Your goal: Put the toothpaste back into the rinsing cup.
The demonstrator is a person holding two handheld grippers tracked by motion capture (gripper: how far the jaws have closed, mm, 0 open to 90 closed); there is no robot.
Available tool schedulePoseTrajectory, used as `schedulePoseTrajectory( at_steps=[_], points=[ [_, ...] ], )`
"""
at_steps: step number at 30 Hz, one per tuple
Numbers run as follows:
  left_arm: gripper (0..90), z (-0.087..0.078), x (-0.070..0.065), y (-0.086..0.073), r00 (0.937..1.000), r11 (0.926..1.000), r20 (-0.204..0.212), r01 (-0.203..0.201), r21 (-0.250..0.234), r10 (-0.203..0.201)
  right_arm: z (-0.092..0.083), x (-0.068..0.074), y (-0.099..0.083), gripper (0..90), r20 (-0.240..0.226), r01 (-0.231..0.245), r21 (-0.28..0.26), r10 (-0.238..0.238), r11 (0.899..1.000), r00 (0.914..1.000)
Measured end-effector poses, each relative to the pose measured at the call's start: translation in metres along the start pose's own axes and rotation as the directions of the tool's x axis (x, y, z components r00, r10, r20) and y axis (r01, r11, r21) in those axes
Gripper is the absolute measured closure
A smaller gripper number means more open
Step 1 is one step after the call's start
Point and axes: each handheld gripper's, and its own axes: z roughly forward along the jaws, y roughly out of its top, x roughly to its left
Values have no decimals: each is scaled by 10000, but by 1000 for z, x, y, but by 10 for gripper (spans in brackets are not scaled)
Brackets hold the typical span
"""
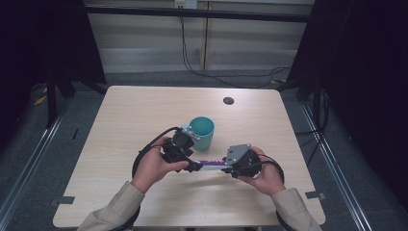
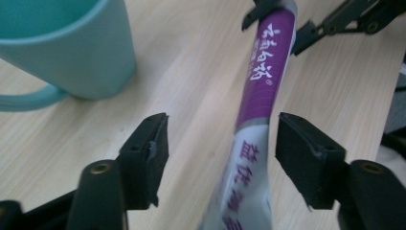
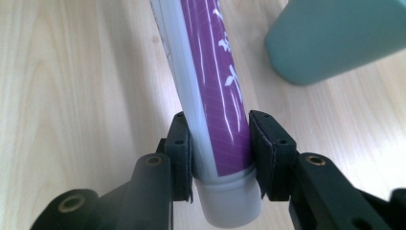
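The teal cup [image 2: 67,48] is cut off by the top and left edges in the left gripper view, its handle partly lost. Beside the cup, the purple-and-white tube [image 2: 253,143] runs off the bottom edge (lettering blurred).

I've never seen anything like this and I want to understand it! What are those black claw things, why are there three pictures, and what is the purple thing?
The black claws are hand-held grippers, tools with two jaws, and a person holds one in each hand. One picture comes from a camera high above the light wooden table. The other two come from small cameras riding on each gripper, looking along its jaws. On the table stands a teal plastic mug with a handle. The purple thing is a purple and white squeeze tube with printed writing, probably toothpaste. The right gripper pinches it just above its white cap. The left gripper has its jaws open on either side of the tube's flat end, not squeezing it.
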Motion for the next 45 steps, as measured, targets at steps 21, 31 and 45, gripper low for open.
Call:
schedulePoseTrajectory(
  at_steps=[21,31,45],
  points=[
    [321,-23,24,-40,9913,9785,-310,1212,-1666,-1281,-19,-19,-34,634,468,-1580,81,1574,9874,9864],
    [359,12,24,-64,9805,9662,540,1953,-1682,-1888,-28,-19,-29,634,710,-1954,-708,2003,9782,9772],
    [372,44,20,-55,9486,9337,2024,2855,-2159,-2433,-22,-14,-5,635,642,-1701,-1287,1794,9770,9817]
  ],
)
